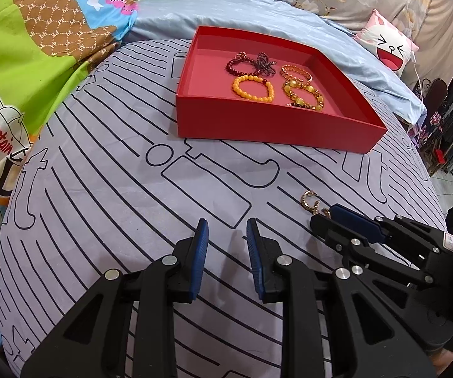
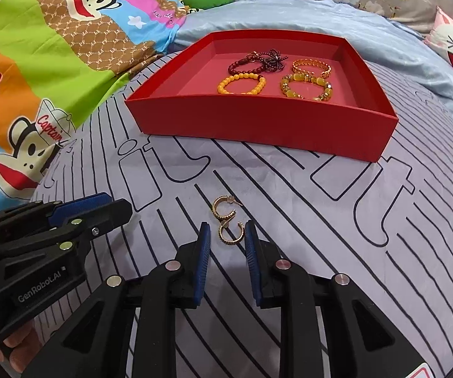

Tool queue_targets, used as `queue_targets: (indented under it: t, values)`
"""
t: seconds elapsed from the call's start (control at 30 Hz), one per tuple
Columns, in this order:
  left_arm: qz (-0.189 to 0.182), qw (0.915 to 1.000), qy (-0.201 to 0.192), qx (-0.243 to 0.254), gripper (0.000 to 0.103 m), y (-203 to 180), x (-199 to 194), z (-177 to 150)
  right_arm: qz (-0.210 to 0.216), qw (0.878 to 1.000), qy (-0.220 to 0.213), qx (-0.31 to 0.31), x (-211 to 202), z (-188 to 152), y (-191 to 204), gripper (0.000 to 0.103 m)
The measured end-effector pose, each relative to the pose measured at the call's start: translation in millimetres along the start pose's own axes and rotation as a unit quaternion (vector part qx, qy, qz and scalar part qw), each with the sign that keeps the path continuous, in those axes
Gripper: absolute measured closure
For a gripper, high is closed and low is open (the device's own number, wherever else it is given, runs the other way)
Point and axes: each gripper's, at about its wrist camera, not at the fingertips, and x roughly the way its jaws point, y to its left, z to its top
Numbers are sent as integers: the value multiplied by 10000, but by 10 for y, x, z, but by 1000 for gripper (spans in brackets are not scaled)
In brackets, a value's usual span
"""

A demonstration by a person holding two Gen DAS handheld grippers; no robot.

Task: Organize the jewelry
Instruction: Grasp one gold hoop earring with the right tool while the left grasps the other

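Two gold hoop earrings lie on the striped sheet. The nearer hoop (image 2: pixel 231 234) sits between the blue pads of my right gripper (image 2: pixel 227 230); a gap shows on its left side and the pads do not press it. The farther hoop (image 2: pixel 223 206) lies just beyond the fingertips. In the left wrist view the earrings (image 1: pixel 311 201) lie at the tip of the right gripper (image 1: pixel 324 215). My left gripper (image 1: pixel 227 223) is open over bare sheet, nothing between its fingers. The red tray (image 2: pixel 258 126) behind holds several bracelets: orange beads (image 2: pixel 241 84), dark red beads (image 2: pixel 245 63), gold chain (image 2: pixel 311 66), amber stones (image 2: pixel 306 88).
The left gripper (image 2: pixel 117 203) lies low at the left of the right wrist view, a hand under it. A cartoon-print blanket (image 2: pixel 53 63) borders the sheet on the left, a light blue cover (image 1: pixel 258 9) and a pink-white pillow (image 1: pixel 390 47) lie behind the tray (image 1: pixel 273 126).
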Motion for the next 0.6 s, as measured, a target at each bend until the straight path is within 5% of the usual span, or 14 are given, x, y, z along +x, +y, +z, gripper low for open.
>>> queue_targets:
  t: [0.6]
  values:
    - [-490, 9975, 15, 512, 75, -542, 91, 66, -116, 9969, -199, 752, -288, -85, -537, 87]
